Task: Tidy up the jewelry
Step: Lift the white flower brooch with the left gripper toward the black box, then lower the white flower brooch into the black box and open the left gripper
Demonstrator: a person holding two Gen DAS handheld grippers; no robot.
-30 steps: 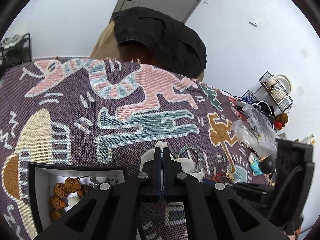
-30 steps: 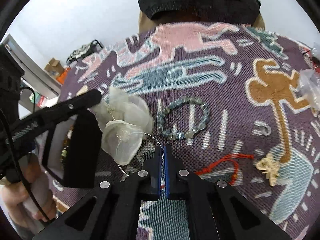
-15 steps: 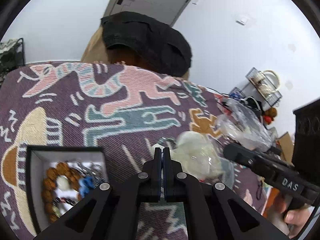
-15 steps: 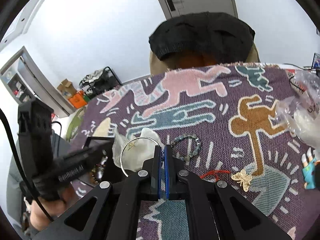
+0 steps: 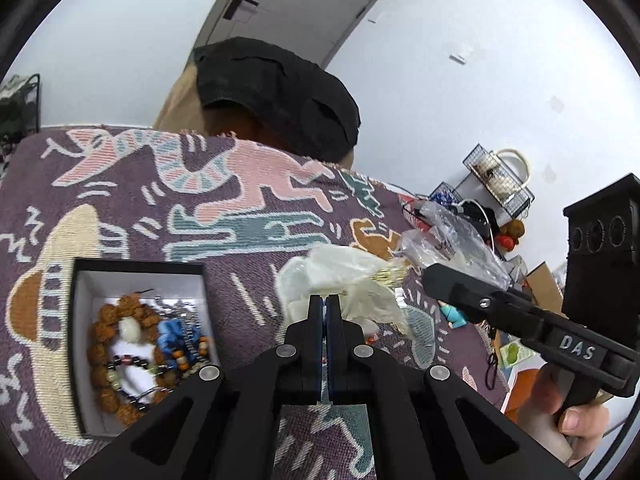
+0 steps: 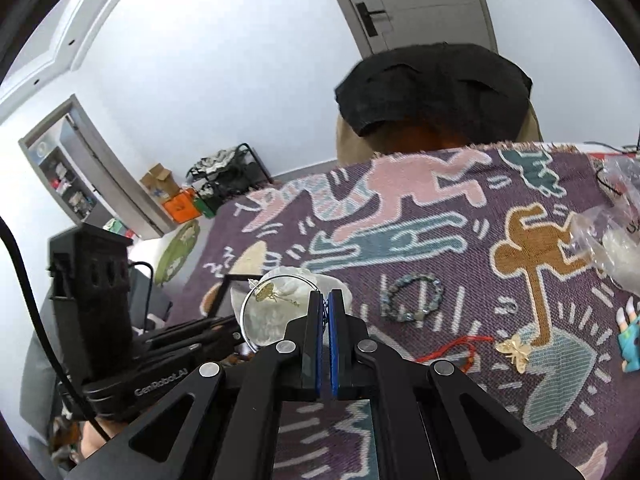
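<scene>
My right gripper [image 6: 324, 300] is shut on the thin wire hoop of a sheer white flower earring [image 6: 276, 312] and holds it above the blanket. The same earring [image 5: 344, 280] hangs just ahead of my left gripper [image 5: 325, 304], which is shut; whether it pinches the fabric I cannot tell. A black box with a white lining [image 5: 86, 280] holds bead bracelets [image 5: 120, 344] at the lower left. On the blanket lie a grey-blue bead bracelet [image 6: 412, 296], a red cord [image 6: 452, 346] and a gold butterfly charm [image 6: 514, 352].
A purple patterned blanket [image 6: 420, 208] covers the table. Clear plastic bags [image 5: 452, 236] and small figurines [image 6: 630, 340] lie at the right edge. A chair with a black garment [image 5: 276, 88] stands behind the table. A wire rack [image 5: 496, 184] hangs on the wall.
Both grippers have risen and tilted back. The right gripper lifted the flower earring off the blanket and carried it left, toward the box and the left gripper.
</scene>
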